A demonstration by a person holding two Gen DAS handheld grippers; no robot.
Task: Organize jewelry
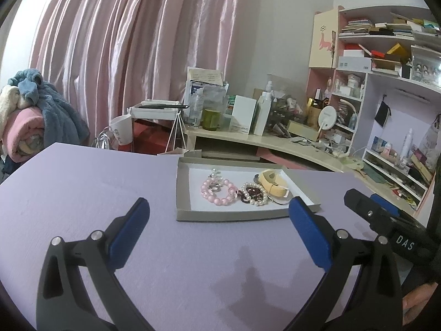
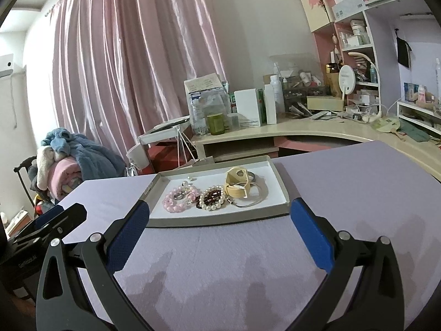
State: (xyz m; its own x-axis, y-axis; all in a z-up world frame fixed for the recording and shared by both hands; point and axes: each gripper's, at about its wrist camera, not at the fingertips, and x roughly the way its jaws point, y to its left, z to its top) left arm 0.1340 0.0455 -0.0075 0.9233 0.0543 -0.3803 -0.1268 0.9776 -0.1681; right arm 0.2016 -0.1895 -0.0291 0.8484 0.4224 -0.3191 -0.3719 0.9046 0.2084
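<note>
A shallow grey tray with a white floor lies on the lilac table. Inside it are a pink bead bracelet, a dark red and pearl bracelet, a cream band and a thin silver bangle. My left gripper stands open just short of the tray's near edge, nothing between its blue pads. My right gripper is open too, its fingertips level with the tray's front rim. Each gripper shows at the side of the other's view.
The lilac table ends close behind the tray. Beyond it a cream desk holds bottles, boxes and a round mirror. Cluttered shelves rise at the right. Folded blankets sit on a chair at the left, before pink curtains.
</note>
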